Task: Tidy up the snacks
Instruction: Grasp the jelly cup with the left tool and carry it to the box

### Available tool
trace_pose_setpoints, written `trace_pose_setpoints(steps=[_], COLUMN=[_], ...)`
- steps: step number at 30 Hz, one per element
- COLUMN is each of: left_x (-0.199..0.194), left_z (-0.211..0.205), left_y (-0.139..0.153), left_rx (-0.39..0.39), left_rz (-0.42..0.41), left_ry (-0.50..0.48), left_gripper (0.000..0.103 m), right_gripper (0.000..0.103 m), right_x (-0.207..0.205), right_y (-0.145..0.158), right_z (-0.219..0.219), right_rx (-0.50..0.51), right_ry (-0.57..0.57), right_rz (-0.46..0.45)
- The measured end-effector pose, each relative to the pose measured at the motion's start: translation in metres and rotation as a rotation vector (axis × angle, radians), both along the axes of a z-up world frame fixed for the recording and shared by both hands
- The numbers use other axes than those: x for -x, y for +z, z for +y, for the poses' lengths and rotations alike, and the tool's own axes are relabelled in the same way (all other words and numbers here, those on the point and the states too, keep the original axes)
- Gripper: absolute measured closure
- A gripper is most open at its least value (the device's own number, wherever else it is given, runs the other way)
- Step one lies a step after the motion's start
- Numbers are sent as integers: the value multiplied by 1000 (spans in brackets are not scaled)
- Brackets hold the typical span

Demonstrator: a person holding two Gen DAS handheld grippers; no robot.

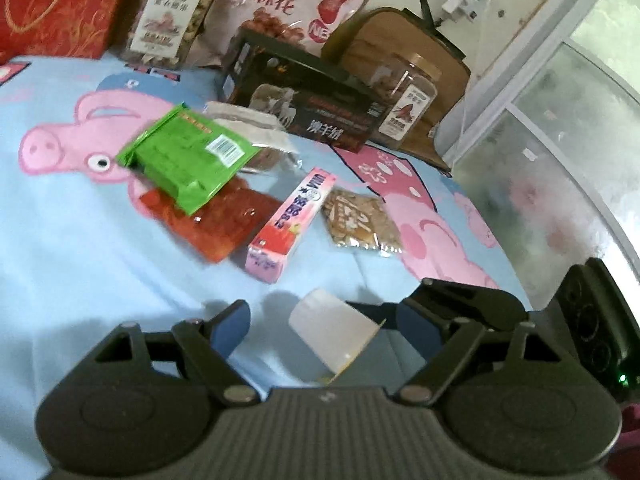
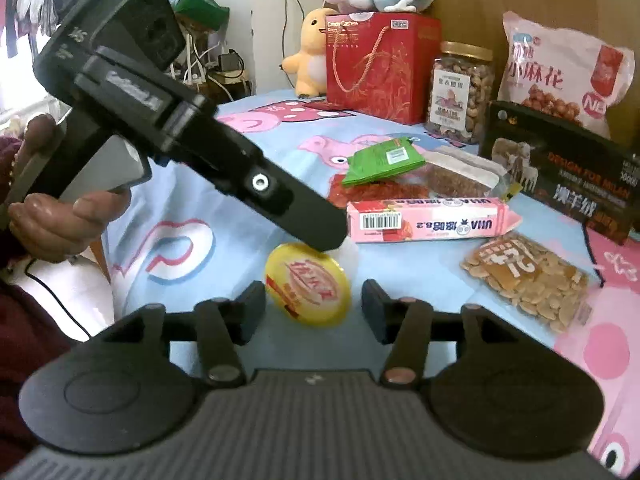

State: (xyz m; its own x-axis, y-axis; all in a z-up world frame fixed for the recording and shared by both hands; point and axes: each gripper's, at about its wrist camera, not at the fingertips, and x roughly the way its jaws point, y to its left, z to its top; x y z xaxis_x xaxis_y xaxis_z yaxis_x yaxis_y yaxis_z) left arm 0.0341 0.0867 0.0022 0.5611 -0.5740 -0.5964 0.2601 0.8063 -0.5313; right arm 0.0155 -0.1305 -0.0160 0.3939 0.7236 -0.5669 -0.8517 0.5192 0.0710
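From the left wrist camera, the left gripper (image 1: 320, 320) hangs with jaws spread, a white cup (image 1: 332, 332) lying tipped on the blue cartoon-pig sheet (image 1: 60, 220) between its fingers, untouched by either. Beyond lie a green packet (image 1: 188, 156) atop a red packet (image 1: 216, 220), a pink carton (image 1: 292, 220) and a clear bag of nuts (image 1: 360, 220).

From the right wrist camera, the right gripper (image 2: 314, 308) is also spread wide, the cup's yellow lid (image 2: 308, 290) facing it between the fingers. The left gripper's black body (image 2: 192, 136) crosses above, held by the person's hand (image 2: 52, 216). The pink carton (image 2: 428, 220) lies just behind.
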Motion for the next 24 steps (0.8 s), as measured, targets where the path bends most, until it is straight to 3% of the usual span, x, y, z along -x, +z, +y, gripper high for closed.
trace_pose_setpoints(steps=[7, 11, 12, 13, 14, 16, 19, 24], left_x=[-2, 0, 0, -1, -1, -3, -11, -39], left_z=[-9, -17, -18, -19, -19, -18, -17, -30], left_y=[-3, -5, -5, -6, -5, 0, 19, 64], left_rx=[14, 10, 12, 22, 31, 46, 52, -29], left_rz=[2, -13, -15, -11, -13, -25, -76, -207], left_ry=[-32, -55, -60, -69, -66, -65, -76, -89], left_gripper=[23, 37, 42, 45, 45, 45, 45, 45], right_gripper=[41, 42, 44, 53, 60, 61, 75, 77], right_x=[2, 2, 2, 2, 4, 3, -3, -27], right_y=[-2, -2, -2, -2, -1, 2, 10, 36], right_z=[0, -4, -4, -5, -5, -4, -6, -8], right_rx=[16, 10, 10, 9, 4, 9, 2, -44], right_ry=[-21, -36, -41, -39, -37, -55, -68, -111], right_rz=[-19, -14, -18, -21, -22, -15, -10, -63])
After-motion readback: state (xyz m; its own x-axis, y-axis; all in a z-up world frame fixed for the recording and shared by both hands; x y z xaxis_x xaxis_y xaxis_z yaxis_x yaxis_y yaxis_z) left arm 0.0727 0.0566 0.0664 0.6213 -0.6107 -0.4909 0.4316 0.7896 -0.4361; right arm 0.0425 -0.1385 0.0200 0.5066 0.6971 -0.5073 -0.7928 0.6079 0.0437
